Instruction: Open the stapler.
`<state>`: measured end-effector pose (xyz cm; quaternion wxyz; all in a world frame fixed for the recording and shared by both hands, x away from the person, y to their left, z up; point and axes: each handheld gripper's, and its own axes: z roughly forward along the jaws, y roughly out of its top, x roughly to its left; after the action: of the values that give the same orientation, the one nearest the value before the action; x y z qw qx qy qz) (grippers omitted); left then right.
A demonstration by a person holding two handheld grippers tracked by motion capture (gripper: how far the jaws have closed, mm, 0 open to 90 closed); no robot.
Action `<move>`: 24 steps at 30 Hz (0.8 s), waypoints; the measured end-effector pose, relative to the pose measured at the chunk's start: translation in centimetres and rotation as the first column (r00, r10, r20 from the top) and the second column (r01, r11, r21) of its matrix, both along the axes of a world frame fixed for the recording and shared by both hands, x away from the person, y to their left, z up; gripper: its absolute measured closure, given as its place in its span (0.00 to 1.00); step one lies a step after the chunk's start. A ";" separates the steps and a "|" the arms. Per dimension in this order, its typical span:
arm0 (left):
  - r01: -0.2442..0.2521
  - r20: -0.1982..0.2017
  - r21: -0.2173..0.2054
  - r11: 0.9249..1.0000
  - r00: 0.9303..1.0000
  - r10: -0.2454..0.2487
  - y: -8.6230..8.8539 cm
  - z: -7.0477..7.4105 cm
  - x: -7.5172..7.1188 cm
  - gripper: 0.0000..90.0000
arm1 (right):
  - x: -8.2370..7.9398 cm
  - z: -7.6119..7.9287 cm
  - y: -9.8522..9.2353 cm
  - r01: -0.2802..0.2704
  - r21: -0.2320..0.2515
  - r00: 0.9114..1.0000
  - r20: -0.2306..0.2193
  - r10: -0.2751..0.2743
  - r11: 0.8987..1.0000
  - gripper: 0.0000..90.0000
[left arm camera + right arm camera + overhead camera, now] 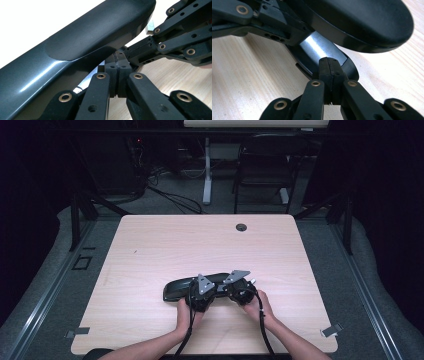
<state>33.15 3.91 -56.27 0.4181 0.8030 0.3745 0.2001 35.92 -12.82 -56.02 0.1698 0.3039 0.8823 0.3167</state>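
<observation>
Two grippers meet at the right end of a long black case lying near the table's front edge: the left gripper and right gripper each have their fingers pressed flat together, holding nothing. The case looks stiff, smooth and slippery, so I'd take it at the open lid's rim. Bare tabletop lies on every side.

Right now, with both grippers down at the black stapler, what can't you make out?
- Black stapler, high view: its right end, hidden by the left gripper and right gripper.
- Left gripper view: the stapler's far end, cut off at the left edge.
- Right gripper view: what the shut right gripper touches at the metal strip; contact is too close to tell.
</observation>
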 end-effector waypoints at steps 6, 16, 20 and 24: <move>-0.016 0.003 -0.003 1.000 1.000 0.016 -0.2 -0.3 0.2 1.00 | 0.1 -0.1 0.0 0.010 0.022 1.000 -0.008 -0.009 1.000 1.00; -0.025 0.015 0.004 1.000 1.000 0.025 -0.5 -0.7 0.4 1.00 | 0.4 -0.1 -0.4 -0.011 0.031 1.000 -0.024 0.012 0.999 1.00; -0.038 0.035 0.001 0.999 0.999 0.037 -0.8 -0.8 0.3 1.00 | 0.4 0.0 -0.4 -0.018 0.024 1.000 -0.020 0.019 1.000 1.00; -0.040 0.039 -0.002 0.999 0.998 0.040 -0.9 -0.9 0.3 1.00 | 0.4 0.0 -0.4 -0.021 0.019 1.000 -0.018 0.021 1.000 1.00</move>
<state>33.45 3.03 -57.15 0.4216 0.7911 0.3825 0.2239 36.31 -13.19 -56.04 0.1556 0.2989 0.8840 0.3241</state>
